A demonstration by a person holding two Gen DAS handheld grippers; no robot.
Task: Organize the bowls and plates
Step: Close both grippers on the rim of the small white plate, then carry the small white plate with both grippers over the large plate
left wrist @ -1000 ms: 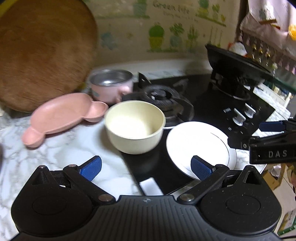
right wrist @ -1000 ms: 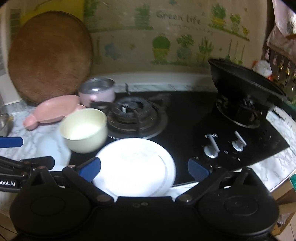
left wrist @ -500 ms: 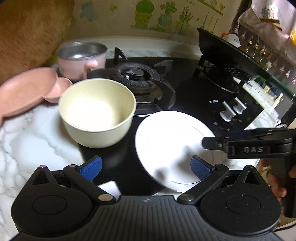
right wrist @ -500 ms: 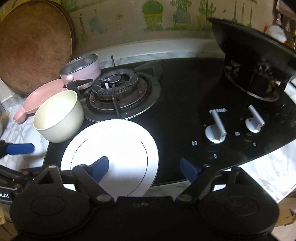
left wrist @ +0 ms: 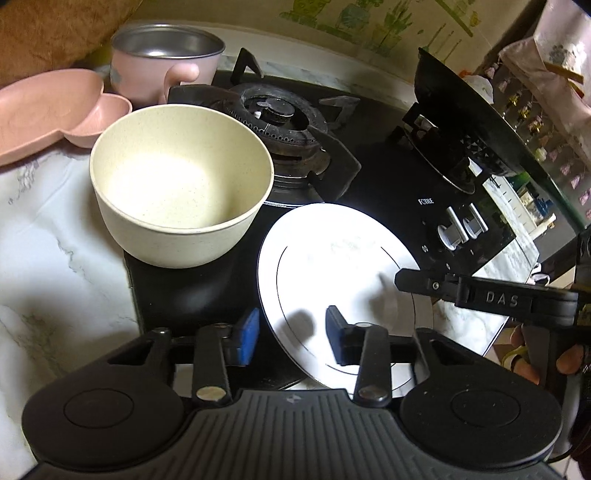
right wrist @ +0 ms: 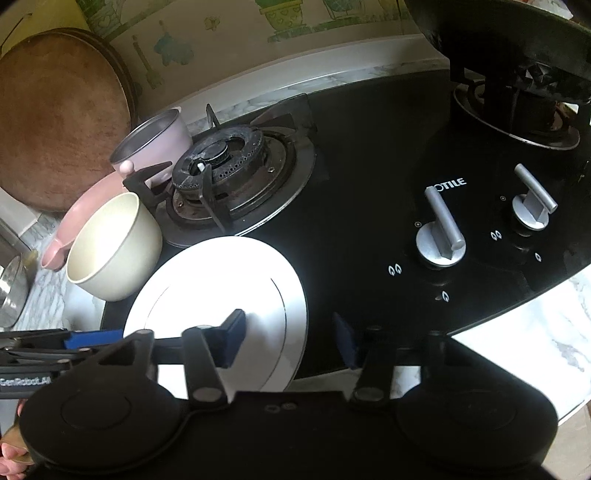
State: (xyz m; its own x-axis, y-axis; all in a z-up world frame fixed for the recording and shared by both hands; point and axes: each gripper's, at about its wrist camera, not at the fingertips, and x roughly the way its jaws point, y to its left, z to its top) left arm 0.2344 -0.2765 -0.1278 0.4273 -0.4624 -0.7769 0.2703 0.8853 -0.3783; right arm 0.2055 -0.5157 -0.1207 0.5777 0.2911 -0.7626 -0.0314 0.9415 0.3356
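A: Your left gripper [left wrist: 290, 338]?
B: Jaws just narrowing, straddling the white plate's [left wrist: 332, 258] left rim, not clamped; cream bowl [left wrist: 181, 192] at ten o'clock.
A: Your right gripper [right wrist: 290, 341]?
B: Narrowing too, astride the plate's [right wrist: 207, 288] right rim, unclamped.

Marble counter [left wrist: 44, 236], black glass hob [right wrist: 369, 155], cactus-print wall [right wrist: 288, 18].

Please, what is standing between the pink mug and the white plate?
The cream bowl stands between the pink mug and the white plate, with the gas burner beside it; the left wrist view shows this.
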